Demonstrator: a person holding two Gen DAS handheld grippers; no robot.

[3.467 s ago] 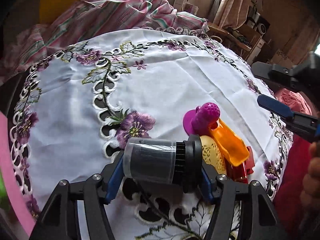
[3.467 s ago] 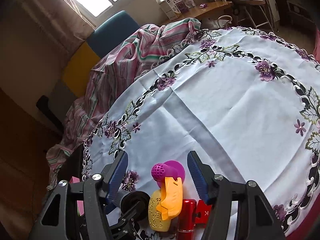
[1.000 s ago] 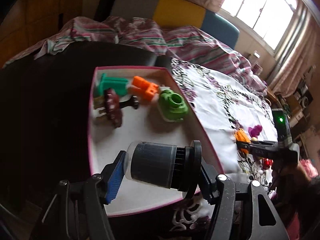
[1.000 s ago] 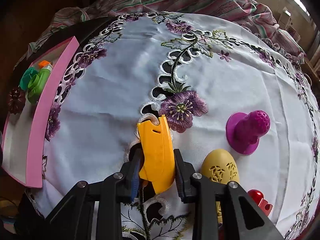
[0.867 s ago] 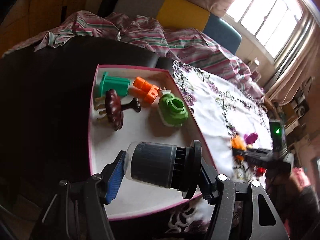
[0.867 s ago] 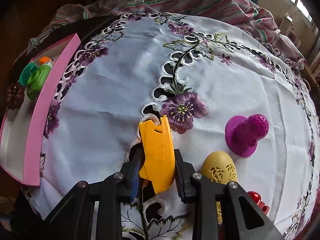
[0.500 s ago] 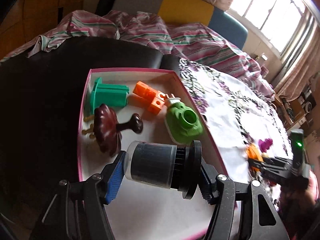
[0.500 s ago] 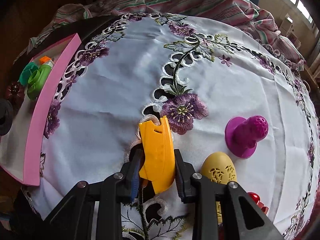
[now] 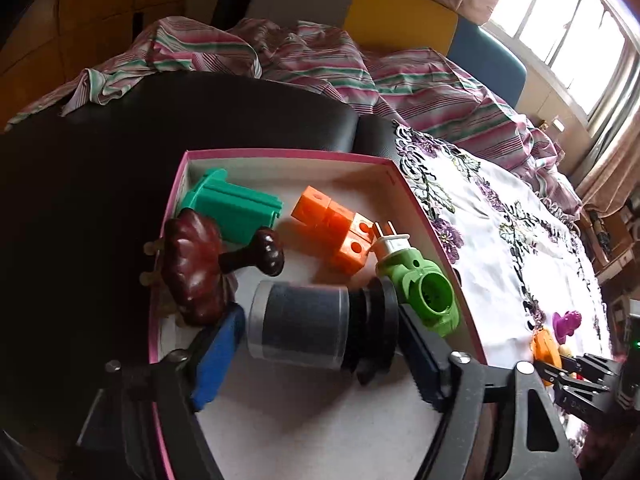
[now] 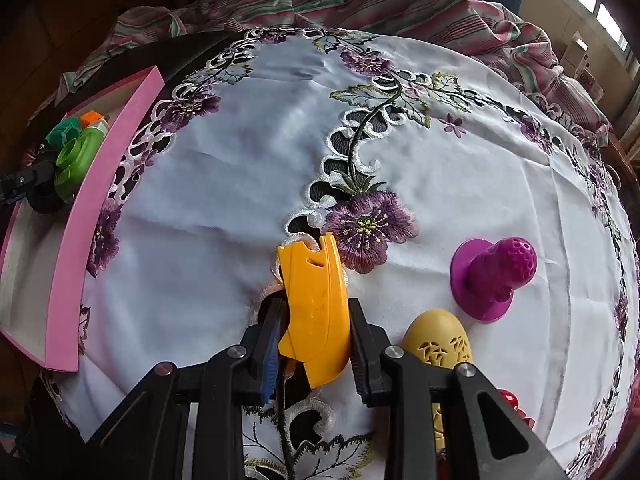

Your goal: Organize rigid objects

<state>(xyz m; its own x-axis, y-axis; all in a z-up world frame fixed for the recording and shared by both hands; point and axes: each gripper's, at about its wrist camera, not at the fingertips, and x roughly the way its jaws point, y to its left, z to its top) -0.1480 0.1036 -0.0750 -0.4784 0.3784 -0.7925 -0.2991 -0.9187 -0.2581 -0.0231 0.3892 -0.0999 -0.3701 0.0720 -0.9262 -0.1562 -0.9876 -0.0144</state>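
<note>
In the left wrist view our left tongs (image 9: pixel 320 356) have just been spreading; the dark cylindrical canister with a clear sleeve and black ribbed cap (image 9: pixel 316 330) lies between the blue pads (image 9: pixel 216 354), low in the centre of the frame, over the white floor of the pink-rimmed shallow box (image 9: pixel 280 155); a gap shows at either end, so the pads no longer press it. Above it in the box sit a teal plastic block (image 9: pixel 232 208), orange linked cubes (image 9: pixel 340 228), a green plug adapter (image 9: pixel 424 292) and a dark brown flower-shaped knob (image 9: pixel 196 268). In the right wrist view our right tongs (image 10: pixel 314 344) pinch a yellow plastic clip (image 10: pixel 316 300) at lower centre, on the embroidered white cloth of the tabletop (image 10: pixel 224 168); a magenta perforated knob on a round base (image 10: pixel 496 276) and a yellow carved egg shape (image 10: pixel 440 340) lie at lower right.
</note>
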